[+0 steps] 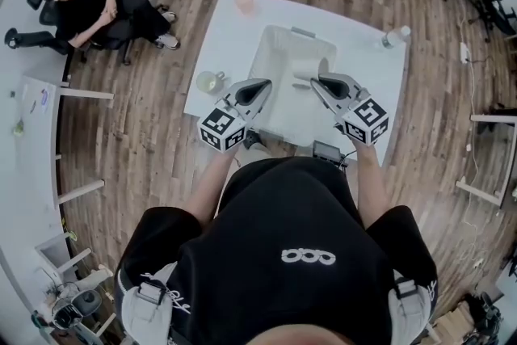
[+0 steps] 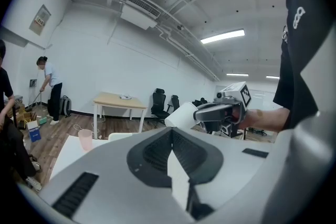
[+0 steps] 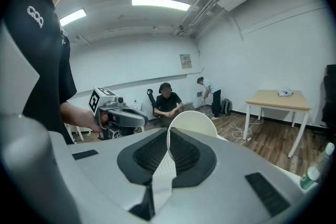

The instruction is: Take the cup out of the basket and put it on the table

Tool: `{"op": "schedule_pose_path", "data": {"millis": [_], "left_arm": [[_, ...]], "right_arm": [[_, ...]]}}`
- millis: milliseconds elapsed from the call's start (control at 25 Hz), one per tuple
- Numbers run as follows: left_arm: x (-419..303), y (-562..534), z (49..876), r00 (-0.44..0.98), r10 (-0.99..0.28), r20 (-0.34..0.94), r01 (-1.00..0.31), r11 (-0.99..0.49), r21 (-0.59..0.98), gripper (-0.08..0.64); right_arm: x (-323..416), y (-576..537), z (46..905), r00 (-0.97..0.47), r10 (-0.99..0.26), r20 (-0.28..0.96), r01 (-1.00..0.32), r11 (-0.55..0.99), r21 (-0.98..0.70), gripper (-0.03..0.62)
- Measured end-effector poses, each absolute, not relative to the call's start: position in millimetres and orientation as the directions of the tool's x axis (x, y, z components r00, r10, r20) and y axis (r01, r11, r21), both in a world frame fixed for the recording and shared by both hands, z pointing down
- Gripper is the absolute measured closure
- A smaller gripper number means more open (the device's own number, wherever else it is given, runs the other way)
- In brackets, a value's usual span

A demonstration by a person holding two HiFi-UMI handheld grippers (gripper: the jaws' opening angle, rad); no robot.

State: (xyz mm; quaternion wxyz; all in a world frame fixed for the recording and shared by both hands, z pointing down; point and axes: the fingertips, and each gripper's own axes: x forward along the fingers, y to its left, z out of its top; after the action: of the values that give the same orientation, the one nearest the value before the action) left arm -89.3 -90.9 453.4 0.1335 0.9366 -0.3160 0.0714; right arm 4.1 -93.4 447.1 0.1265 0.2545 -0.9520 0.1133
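A person stands over a white table (image 1: pixel 212 44), holding two grippers above a white basket (image 1: pixel 271 52). The white cup (image 1: pixel 308 69) hangs on its side over the basket's near right part and is not yet on the table. The risk is that only a thin strip of its wall is pinched, so the cup may swivel, slip and drop back into the basket, or clip the basket's rim if carried sideways. The right gripper (image 1: pixel 321 82) has its jaws nearly together, clamped on the cup's wall. The left gripper (image 1: pixel 260 86), over the basket's near left part, has its jaws fully together and holds nothing.
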Motion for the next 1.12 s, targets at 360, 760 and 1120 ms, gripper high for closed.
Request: {"op": "schedule_pose_path", "data": {"millis": [360, 760, 1120], "left_arm": [[-71.1, -92.7, 452.6, 0.817, -0.534, 0.218, -0.572, -0.795, 0.201, 0.552], [-21.3, -93.9, 452.0, 0.869, -0.447, 0.212, -0.486, -0.849, 0.204, 0.552], [47.6, -90.2, 451.4, 0.917, -0.347, 0.198, -0.386, -0.897, 0.214, 0.552]], "right_arm": [[20.5, -94.0, 447.3, -0.817, -0.497, 0.291, -0.552, 0.819, -0.153, 0.557], [75.9, -95.3, 449.5, -0.751, -0.590, 0.297, -0.647, 0.749, -0.146, 0.558], [160.6, -81.4, 462.3, -0.643, -0.688, 0.337, -0.757, 0.637, -0.144, 0.558]]}}
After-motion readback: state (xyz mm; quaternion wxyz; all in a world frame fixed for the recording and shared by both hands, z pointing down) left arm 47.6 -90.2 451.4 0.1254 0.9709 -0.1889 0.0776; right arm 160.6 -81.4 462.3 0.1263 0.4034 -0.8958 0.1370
